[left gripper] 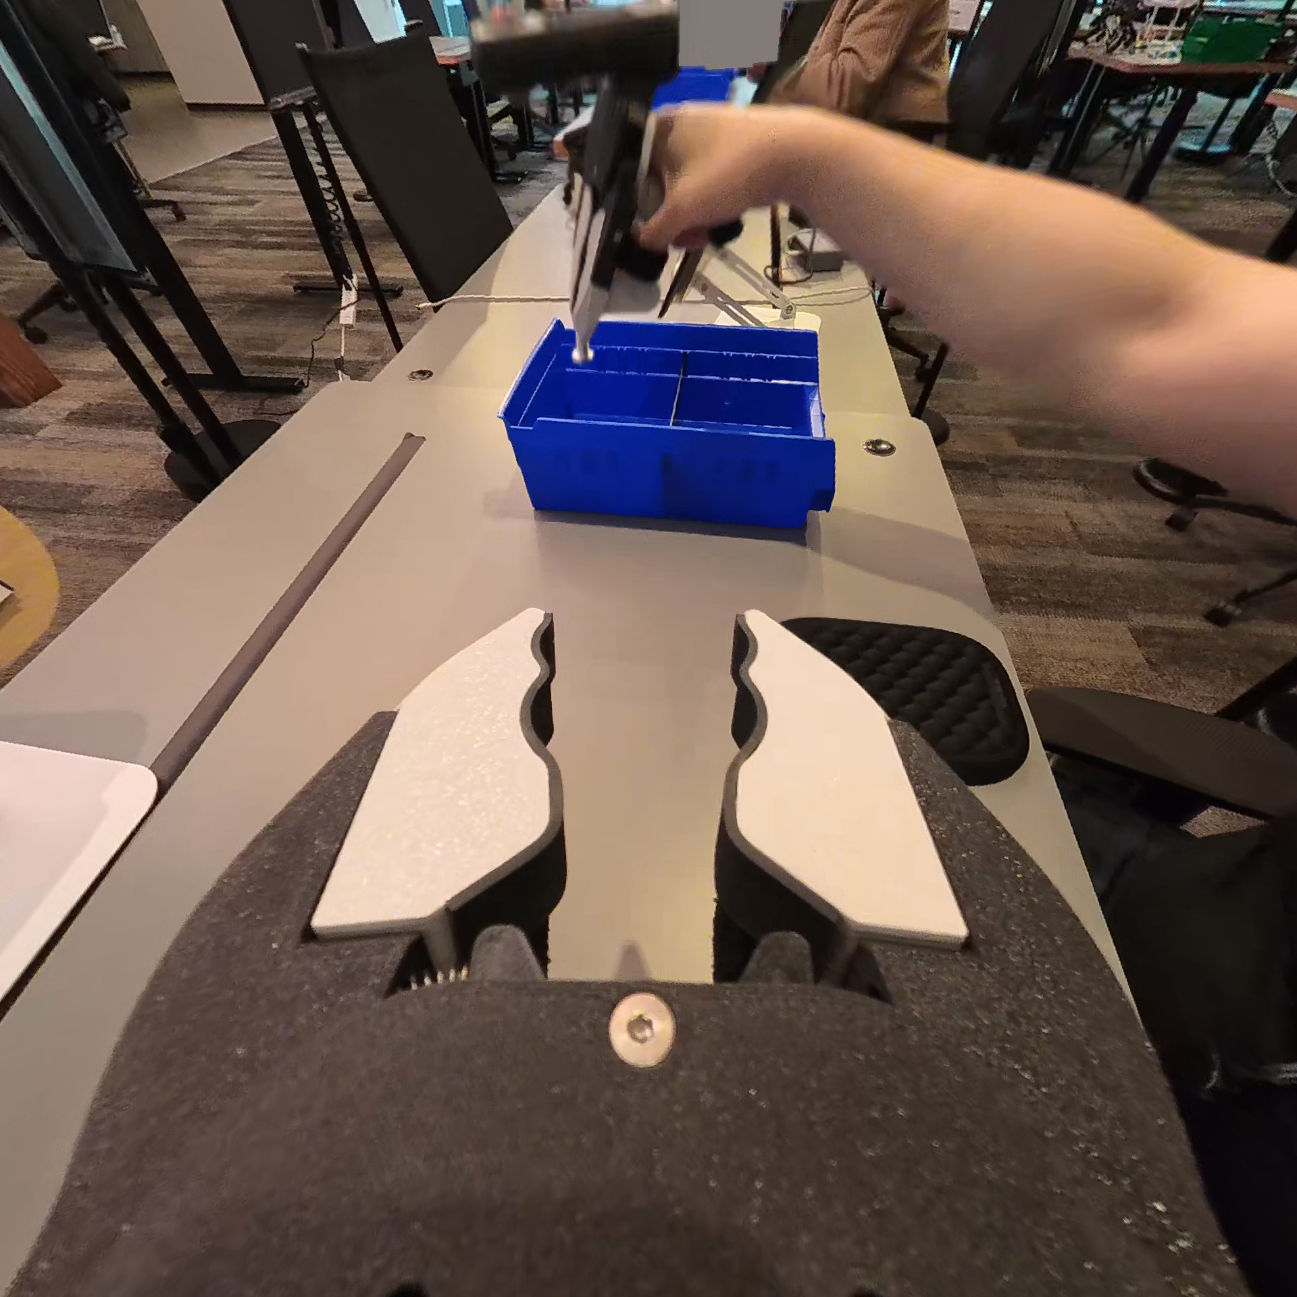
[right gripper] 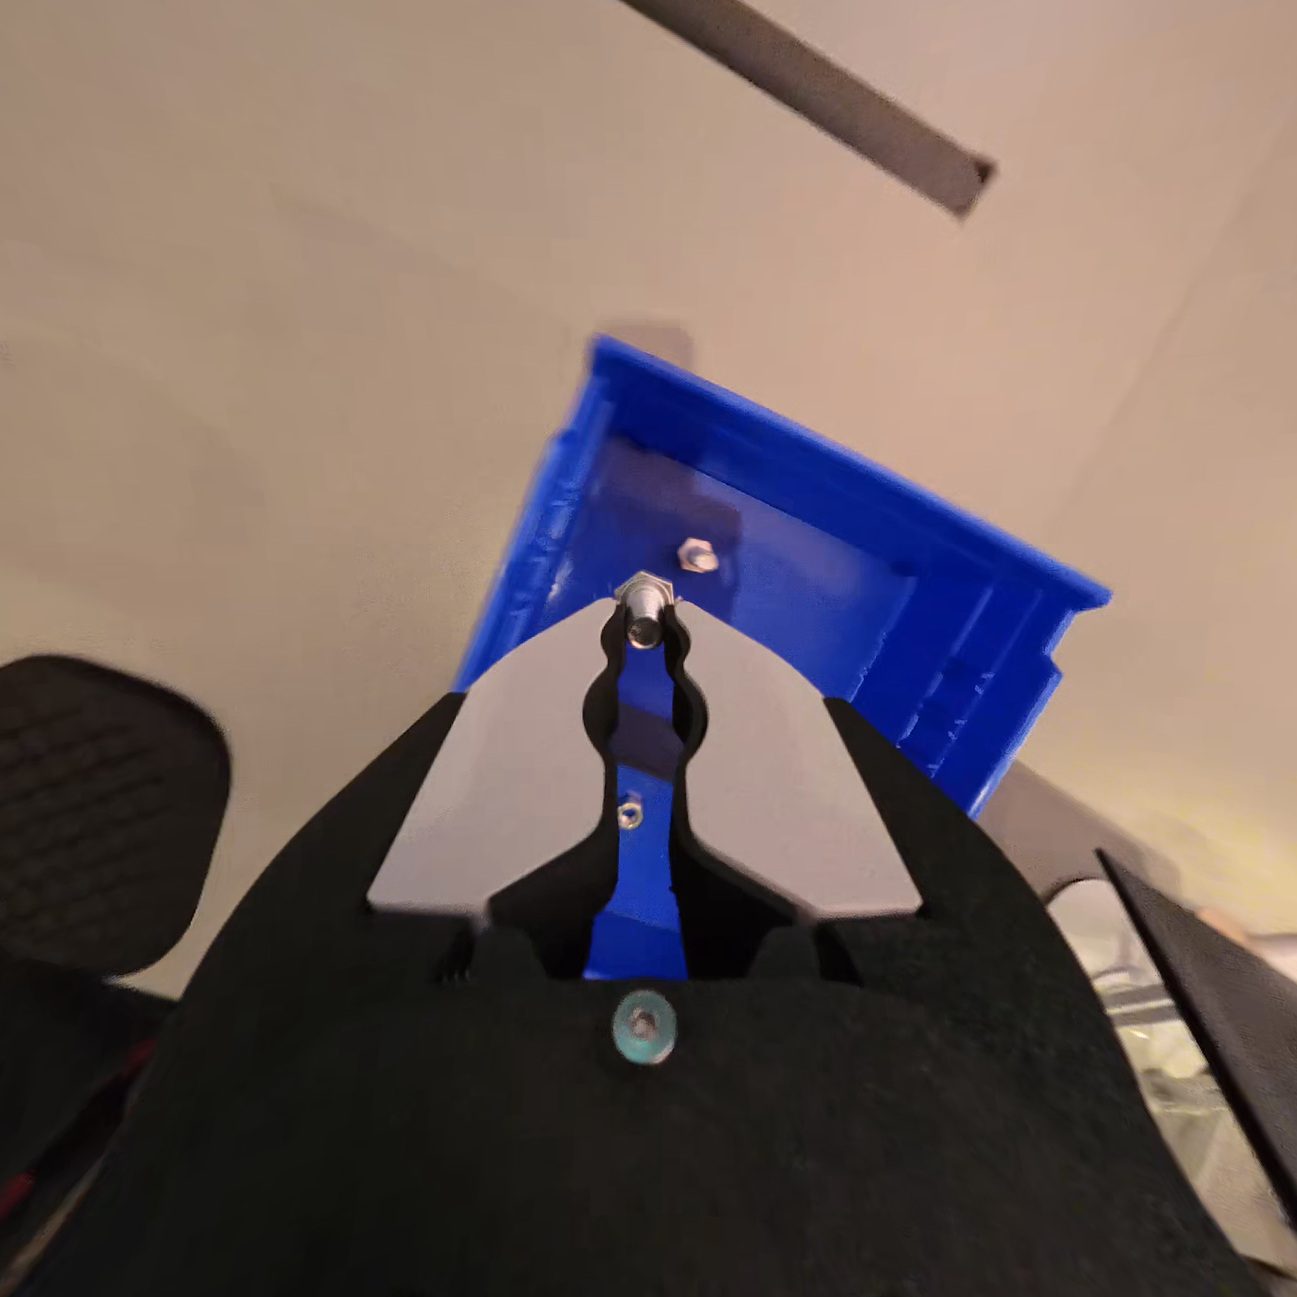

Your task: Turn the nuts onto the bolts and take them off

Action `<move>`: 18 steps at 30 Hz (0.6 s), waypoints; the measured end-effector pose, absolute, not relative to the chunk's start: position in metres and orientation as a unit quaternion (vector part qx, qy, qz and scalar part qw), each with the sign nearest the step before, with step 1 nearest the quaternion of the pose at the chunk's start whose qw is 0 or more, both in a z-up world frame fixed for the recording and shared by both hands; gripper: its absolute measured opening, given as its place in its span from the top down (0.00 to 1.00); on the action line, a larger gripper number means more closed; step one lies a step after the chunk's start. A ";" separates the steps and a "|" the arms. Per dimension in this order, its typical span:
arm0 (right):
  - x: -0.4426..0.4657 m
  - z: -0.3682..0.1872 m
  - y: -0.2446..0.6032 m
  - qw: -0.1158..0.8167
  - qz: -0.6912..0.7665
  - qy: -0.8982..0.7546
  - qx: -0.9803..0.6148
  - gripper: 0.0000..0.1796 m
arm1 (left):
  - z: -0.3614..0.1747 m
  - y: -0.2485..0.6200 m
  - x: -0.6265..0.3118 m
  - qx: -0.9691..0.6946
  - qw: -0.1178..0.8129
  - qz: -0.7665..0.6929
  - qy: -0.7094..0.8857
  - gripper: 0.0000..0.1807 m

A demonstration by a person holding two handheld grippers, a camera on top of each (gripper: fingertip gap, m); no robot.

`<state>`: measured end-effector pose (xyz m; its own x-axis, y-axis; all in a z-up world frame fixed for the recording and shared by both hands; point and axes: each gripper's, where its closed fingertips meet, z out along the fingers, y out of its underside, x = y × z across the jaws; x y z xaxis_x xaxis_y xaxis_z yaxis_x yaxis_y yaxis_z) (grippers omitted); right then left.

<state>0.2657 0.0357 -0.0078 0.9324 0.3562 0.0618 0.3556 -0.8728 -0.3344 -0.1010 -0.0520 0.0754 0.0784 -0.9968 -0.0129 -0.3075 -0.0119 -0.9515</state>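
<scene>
A blue divided bin (left gripper: 670, 449) stands on the grey table (left gripper: 435, 632); it also shows in the right wrist view (right gripper: 807, 561). My right gripper (right gripper: 642, 617) is shut on a silver bolt (right gripper: 642, 610) and holds it above the bin's back left compartment. In the left wrist view the right gripper (left gripper: 596, 309) hangs over the bin with the bolt (left gripper: 582, 351) at its tip. A second bolt with a nut (right gripper: 695, 558) lies on the bin floor, and a loose nut (right gripper: 628, 816) lies nearer. My left gripper (left gripper: 642, 674) is open and empty, low over the table in front of the bin.
A person's arm (left gripper: 982, 281) reaches in from the right. A black chair back (left gripper: 919, 691) is at the table's right edge, also in the right wrist view (right gripper: 91, 807). A dark slot (left gripper: 295, 603) runs along the table's left. A white object (left gripper: 56, 842) lies at the left edge.
</scene>
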 end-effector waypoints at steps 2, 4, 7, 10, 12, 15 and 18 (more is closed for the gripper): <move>0.291 -0.040 0.043 0.158 0.007 -0.149 -0.976 0.95 | 0.078 -0.052 -0.101 -0.590 0.439 -0.397 0.549 0.74; 0.307 -0.068 0.047 0.137 0.015 -0.128 -0.982 0.94 | 0.079 -0.053 -0.100 -0.588 0.439 -0.400 0.549 0.74; 0.322 -0.097 0.049 0.110 0.018 -0.117 -0.987 0.94 | 0.080 -0.055 -0.098 -0.586 0.440 -0.402 0.549 0.74; 0.326 -0.111 0.052 0.105 0.032 -0.111 -0.988 0.94 | 0.078 -0.057 -0.095 -0.584 0.438 -0.400 0.554 0.74; 0.325 -0.117 0.054 0.105 0.043 -0.109 -0.988 0.94 | 0.076 -0.058 -0.094 -0.584 0.437 -0.395 0.559 0.74; 0.329 -0.125 0.054 0.099 0.035 -0.111 -0.988 0.94 | 0.075 -0.060 -0.092 -0.581 0.437 -0.390 0.565 0.74; 0.331 -0.133 0.053 0.090 0.026 -0.113 -0.989 0.94 | 0.076 -0.060 -0.093 -0.580 0.439 -0.391 0.564 0.74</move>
<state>0.3312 0.0527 -0.1327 0.9731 0.2281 -0.0319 0.2186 -0.9584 -0.1836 -0.0926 -0.0604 0.0764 0.0583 -0.9975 -0.0410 -0.3111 0.0209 -0.9501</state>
